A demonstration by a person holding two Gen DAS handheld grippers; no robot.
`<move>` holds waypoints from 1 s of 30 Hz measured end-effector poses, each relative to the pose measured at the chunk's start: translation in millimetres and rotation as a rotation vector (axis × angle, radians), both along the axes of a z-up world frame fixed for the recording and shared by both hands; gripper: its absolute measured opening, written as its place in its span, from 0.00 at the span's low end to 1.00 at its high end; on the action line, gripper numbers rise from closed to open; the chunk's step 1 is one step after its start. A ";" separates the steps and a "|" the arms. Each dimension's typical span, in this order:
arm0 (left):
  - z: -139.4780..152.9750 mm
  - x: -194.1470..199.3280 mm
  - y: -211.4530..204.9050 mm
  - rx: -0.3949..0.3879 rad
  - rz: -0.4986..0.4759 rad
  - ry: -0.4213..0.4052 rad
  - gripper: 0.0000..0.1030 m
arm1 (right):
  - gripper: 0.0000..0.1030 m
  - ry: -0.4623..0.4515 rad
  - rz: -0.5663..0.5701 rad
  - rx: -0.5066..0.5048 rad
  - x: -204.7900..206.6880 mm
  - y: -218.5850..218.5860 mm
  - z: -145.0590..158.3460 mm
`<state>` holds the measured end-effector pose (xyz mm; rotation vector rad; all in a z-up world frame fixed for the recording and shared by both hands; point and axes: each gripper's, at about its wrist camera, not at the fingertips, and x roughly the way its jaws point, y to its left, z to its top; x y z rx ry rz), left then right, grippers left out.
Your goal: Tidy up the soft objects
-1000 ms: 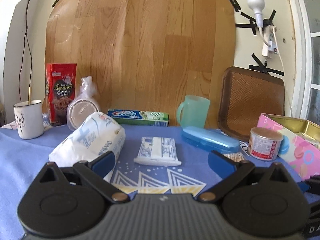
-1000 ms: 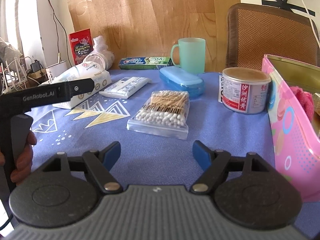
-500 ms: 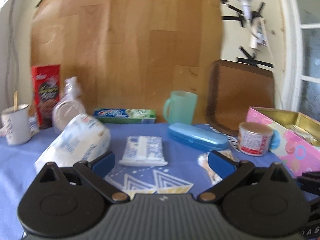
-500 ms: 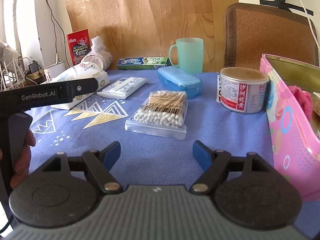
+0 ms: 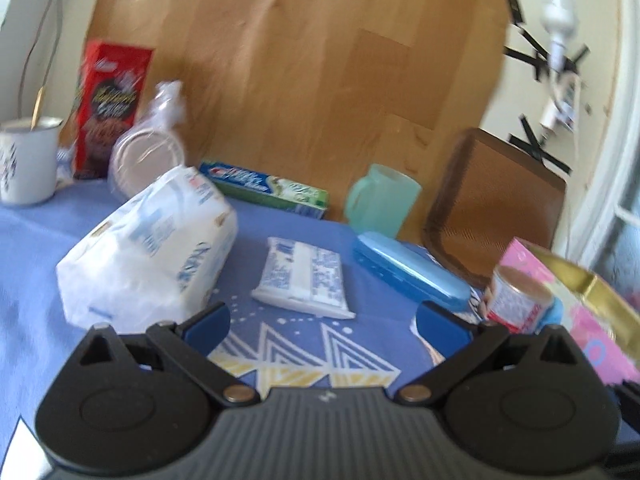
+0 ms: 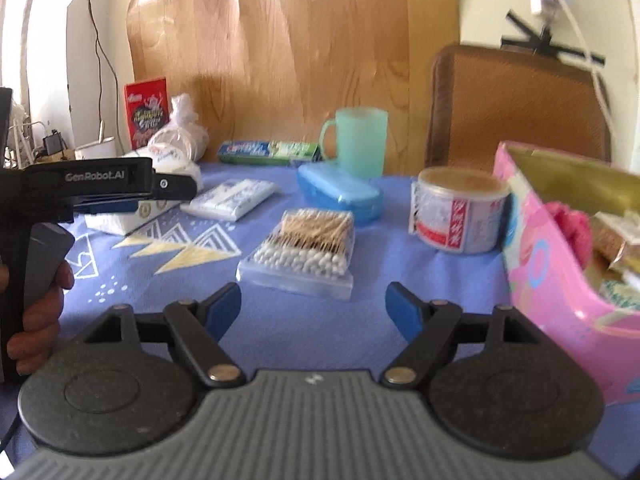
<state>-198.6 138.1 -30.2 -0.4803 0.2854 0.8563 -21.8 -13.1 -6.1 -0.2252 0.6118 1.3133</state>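
A big white tissue pack [image 5: 152, 248] lies on the blue cloth, just ahead-left of my open, empty left gripper [image 5: 323, 324]. A small flat tissue packet [image 5: 304, 276] lies straight ahead of it. In the right wrist view a bag of cotton swabs [image 6: 304, 248] lies right in front of my open, empty right gripper [image 6: 314, 307]. The small packet [image 6: 234, 200] and big pack [image 6: 160, 184] show farther left there. A pink box [image 6: 560, 272] with soft items inside stands at the right.
A tin can [image 6: 460, 216], blue case [image 6: 340, 194], teal mug [image 6: 356, 140], toothpaste box [image 6: 268, 151], red snack box [image 5: 112, 108], bagged lids [image 5: 148, 152] and white enamel mug [image 5: 26, 164] stand around the cloth. A brown tray [image 5: 496, 208] leans against the wall.
The left gripper has tilted and moved closer to the tissue packs. The right gripper has moved forward slightly toward the cotton swabs. Both stay open.
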 end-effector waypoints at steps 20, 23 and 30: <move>1.7 -7.2 -0.8 -0.002 0.012 -0.026 1.00 | 0.95 0.103 -0.041 -0.173 29.5 78.2 -17.2; 1.5 -6.7 -1.0 -0.003 0.009 -0.025 1.00 | 0.86 0.099 -0.034 -0.170 25.4 75.3 -17.4; 1.3 -4.8 -0.5 0.002 0.004 -0.017 1.00 | 0.30 0.001 0.037 -0.147 8.0 75.2 -14.8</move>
